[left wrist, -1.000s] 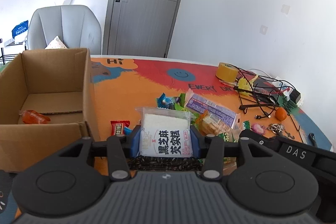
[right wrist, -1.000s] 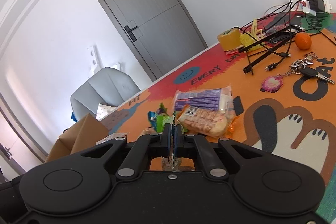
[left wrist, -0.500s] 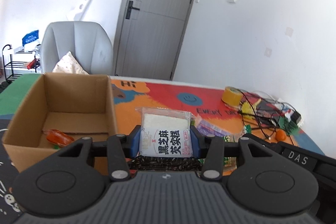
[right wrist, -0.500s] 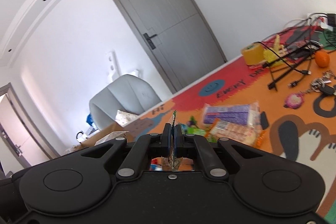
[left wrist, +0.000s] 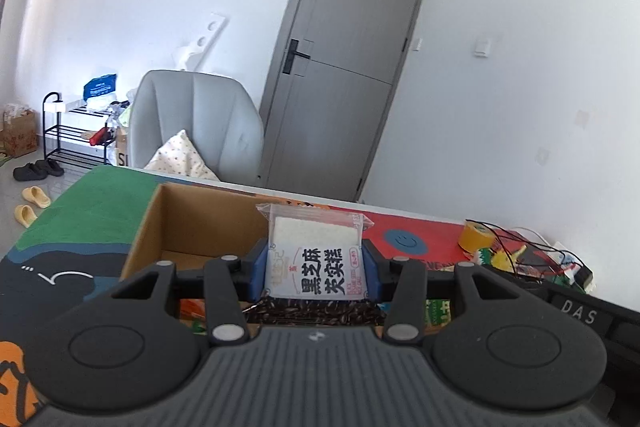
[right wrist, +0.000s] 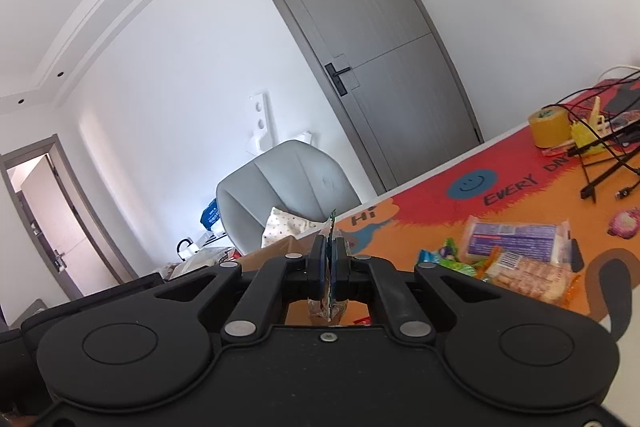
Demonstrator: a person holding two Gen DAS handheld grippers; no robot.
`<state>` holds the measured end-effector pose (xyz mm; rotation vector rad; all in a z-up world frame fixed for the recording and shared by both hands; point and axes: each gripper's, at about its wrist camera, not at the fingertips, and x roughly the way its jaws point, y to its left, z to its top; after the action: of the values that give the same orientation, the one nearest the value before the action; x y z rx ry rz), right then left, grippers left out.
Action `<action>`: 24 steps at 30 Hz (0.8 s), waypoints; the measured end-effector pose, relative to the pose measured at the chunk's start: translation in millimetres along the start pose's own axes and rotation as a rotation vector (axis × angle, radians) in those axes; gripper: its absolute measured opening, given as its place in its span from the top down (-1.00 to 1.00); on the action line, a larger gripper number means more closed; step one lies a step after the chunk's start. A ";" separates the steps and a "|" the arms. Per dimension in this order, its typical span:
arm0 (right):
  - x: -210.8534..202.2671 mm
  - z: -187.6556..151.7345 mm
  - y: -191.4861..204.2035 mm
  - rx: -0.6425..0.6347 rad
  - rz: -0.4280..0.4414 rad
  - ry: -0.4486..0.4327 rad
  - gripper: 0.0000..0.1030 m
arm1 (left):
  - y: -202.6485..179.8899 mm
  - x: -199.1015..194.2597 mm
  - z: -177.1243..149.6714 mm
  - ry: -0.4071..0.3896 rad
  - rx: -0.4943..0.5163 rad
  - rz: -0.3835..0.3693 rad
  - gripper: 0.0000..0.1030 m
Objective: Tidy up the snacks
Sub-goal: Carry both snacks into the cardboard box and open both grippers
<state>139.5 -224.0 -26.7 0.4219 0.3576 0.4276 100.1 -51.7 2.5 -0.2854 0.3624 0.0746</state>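
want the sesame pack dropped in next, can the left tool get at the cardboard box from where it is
Probably yes. The left tool, shut on the sesame snack pack, hangs right at the near wall of the cardboard box, whose top is open, and nothing shows between them.

grey door (left wrist: 344,79), grey armchair (left wrist: 192,119) with pillow (left wrist: 180,157), yellow tape roll (right wrist: 548,127).

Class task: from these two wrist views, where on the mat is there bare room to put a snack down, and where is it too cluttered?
Free: the green mat area left of the cardboard box, and the orange stretch between the smiley and the snack pile. Crowded: the snack pile itself and the cables by the tape roll.
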 end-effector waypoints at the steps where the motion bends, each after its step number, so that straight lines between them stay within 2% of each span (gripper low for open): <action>1: 0.9 0.8 3.8 -0.005 0.004 -0.002 0.92 | 4.6 -0.3 1.6 -0.004 -0.009 0.007 0.11; 9: 12.6 4.6 33.8 -0.061 0.038 0.000 0.92 | 36.9 1.4 10.4 -0.020 -0.062 0.055 0.11; 20: 47.9 -10.6 64.0 -0.096 0.050 0.068 0.92 | 71.0 28.9 5.2 0.052 -0.114 0.072 0.10; 24: 56.1 -17.8 69.1 -0.094 0.043 0.092 0.92 | 74.8 31.2 3.1 0.051 -0.111 0.081 0.04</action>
<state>157.6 -135.1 -23.5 0.3192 0.4167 0.5052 121.0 21.4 -25.5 -0.3826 0.4214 0.1673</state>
